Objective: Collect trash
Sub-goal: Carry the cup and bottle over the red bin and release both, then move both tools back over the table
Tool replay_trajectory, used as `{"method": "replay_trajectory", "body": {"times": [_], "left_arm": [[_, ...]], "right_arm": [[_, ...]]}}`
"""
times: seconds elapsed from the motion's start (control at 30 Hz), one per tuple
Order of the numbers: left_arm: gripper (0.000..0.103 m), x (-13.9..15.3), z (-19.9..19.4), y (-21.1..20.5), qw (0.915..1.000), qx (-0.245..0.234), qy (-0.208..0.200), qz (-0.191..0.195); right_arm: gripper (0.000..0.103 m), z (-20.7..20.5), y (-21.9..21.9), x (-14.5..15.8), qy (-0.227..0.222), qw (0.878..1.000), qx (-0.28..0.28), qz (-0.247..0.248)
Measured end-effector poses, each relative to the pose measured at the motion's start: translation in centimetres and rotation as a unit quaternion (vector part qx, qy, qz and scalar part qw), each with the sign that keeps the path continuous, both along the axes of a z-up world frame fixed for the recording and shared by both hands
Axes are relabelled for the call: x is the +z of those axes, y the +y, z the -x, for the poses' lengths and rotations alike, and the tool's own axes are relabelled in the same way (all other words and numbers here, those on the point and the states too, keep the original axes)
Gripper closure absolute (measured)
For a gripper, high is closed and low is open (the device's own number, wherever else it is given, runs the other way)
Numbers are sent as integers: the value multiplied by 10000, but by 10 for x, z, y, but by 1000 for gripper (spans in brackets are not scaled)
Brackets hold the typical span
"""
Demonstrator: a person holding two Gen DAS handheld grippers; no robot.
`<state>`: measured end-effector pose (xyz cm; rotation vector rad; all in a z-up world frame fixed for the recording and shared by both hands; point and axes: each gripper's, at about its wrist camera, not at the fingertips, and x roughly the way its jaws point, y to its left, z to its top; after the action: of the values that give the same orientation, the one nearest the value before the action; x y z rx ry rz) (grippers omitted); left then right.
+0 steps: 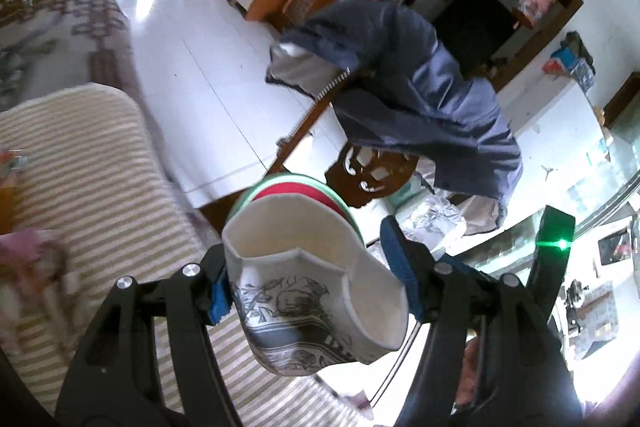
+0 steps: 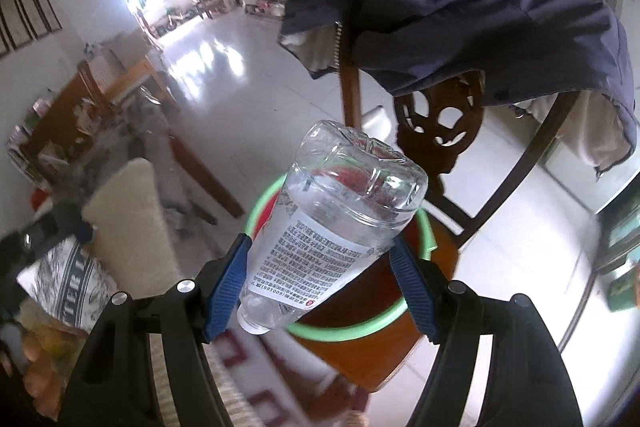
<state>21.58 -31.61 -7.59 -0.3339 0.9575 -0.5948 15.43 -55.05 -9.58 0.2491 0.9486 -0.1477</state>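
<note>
My left gripper (image 1: 316, 287) is shut on a squashed white paper cup (image 1: 312, 291) with a grey floral print, held in the air. A red bin with a green rim (image 1: 304, 191) shows just behind the cup. My right gripper (image 2: 324, 279) is shut on a clear plastic bottle (image 2: 340, 219) with a white label, its base pointing away. The bottle hangs above the same green-rimmed red bin (image 2: 344, 331), which sits on a wooden chair seat. The paper cup also shows at the left edge of the right wrist view (image 2: 68, 279).
A wooden chair (image 2: 440, 143) with a dark blue jacket (image 2: 460, 11) draped over its back stands behind the bin. A striped cushion (image 1: 80, 163) lies to the left. White tiled floor (image 1: 208, 67) stretches beyond. A wooden table (image 2: 132, 95) stands at the left.
</note>
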Motion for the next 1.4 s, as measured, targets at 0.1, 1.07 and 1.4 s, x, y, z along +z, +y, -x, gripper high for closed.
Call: {"method": "replay_trajectory", "body": {"times": [0.1,1.07,1.4], "left_arm": [[40,-9,-9,-32,9996,-235,8,-162],[8,11,55,38,9962,393,-321,-704],[8,14,91,100,9938,704,-405,-759]], "right_arm": [[34,-2,-5,-10,50,9997,69,243],[24,-16,-7,-46,513,9985,74,196],[23,0,52,6,-51,9997,218,6]]}}
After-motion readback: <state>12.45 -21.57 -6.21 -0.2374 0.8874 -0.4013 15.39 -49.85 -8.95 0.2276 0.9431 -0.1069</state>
